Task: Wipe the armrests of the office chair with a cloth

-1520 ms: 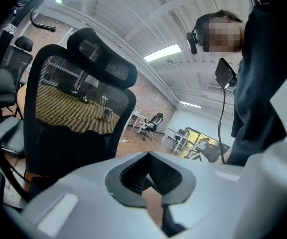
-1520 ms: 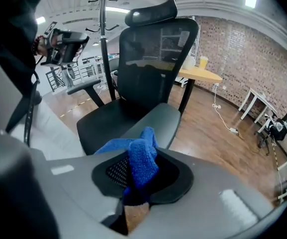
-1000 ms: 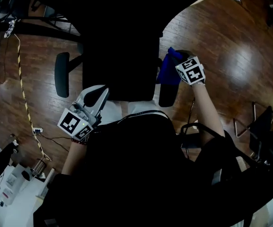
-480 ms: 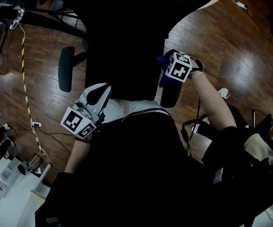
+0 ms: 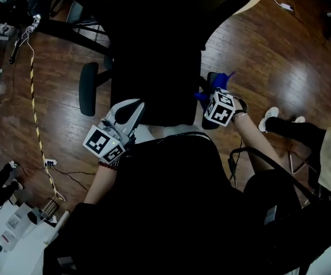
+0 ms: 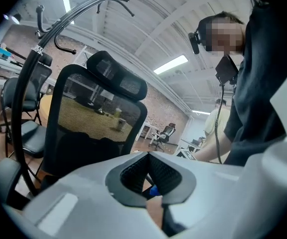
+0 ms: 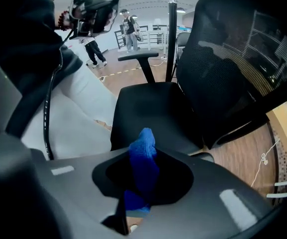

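Grip check: right hand-held gripper (image 7: pixel 142 182) is clamped on the blue cloth (image 7: pixel 143 161), and a tuft of it sticks out past the tips. In the head view I see that gripper (image 5: pixel 214 95) over the right-hand armrest (image 5: pixel 211 77) of the office chair (image 5: pixel 154 50). The cloth (image 5: pixel 219 82) lies on top of that armrest, but I can't confirm firm contact from either view.

Left hand-held gripper (image 6: pixel 148 169) has its ribbed pads (image 6: pixel 133 173) brought together with nothing between them. In the head view it (image 5: pixel 132 111) sits just off the front left corner of the seat (image 5: pixel 154 96), apart from the other armrest (image 5: pixel 88 89).

Beyond the right gripper's jaws I see the black seat (image 7: pixel 148 108), then the other armrest (image 7: pixel 139 57) on its post. The mesh backrest (image 7: pixel 233 54) rises on the right.

The wooden floor (image 5: pixel 268 50) is all around the chair. A yellow-and-black cable (image 5: pixel 36 119) runs along the floor at far left. A white shoe (image 5: pixel 270 114) shows on the floor to the right.
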Available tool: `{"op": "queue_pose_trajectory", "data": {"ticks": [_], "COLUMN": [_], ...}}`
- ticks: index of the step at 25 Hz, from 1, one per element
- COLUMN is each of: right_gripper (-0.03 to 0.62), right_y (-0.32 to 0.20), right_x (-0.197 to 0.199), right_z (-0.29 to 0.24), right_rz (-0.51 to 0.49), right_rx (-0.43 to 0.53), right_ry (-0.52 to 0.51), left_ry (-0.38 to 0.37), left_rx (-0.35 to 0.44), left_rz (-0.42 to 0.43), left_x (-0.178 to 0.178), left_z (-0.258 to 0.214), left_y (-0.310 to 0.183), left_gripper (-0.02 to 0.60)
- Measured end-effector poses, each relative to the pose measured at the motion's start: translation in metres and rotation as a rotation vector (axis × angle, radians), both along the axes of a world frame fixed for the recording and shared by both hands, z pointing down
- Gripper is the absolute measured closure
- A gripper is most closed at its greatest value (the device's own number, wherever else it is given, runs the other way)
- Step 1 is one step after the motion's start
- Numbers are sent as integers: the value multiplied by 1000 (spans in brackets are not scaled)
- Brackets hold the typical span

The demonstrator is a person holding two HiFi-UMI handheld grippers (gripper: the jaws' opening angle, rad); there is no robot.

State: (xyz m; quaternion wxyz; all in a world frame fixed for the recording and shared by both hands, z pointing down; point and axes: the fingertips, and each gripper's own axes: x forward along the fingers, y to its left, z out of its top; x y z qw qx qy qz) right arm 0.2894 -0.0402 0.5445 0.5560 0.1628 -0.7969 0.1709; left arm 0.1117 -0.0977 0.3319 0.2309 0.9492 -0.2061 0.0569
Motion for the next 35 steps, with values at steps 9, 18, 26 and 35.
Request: {"op": "queue_pose_trajectory", "data": {"ticks": [9, 18, 26, 35], "right_gripper": [526, 528, 526, 526], "right_y": [106, 149, 157, 109], "right_x": [-59, -22, 37, 95], "right_z": [13, 27, 20, -1], "right_rz": [98, 577, 980, 1383], "right_rx": [-85, 65, 33, 90], "right_ry": [75, 189, 30, -448], "left_ry": [10, -29, -23, 4], "left_rx": [22, 42, 68, 69], "left_rz": [207, 298, 296, 242], "left_x": [-17, -31, -17, 10], "left_z": [-28, -19, -30, -32], "left_y": [-5, 14, 24, 24], "left_gripper": [575, 575, 575, 575]}}
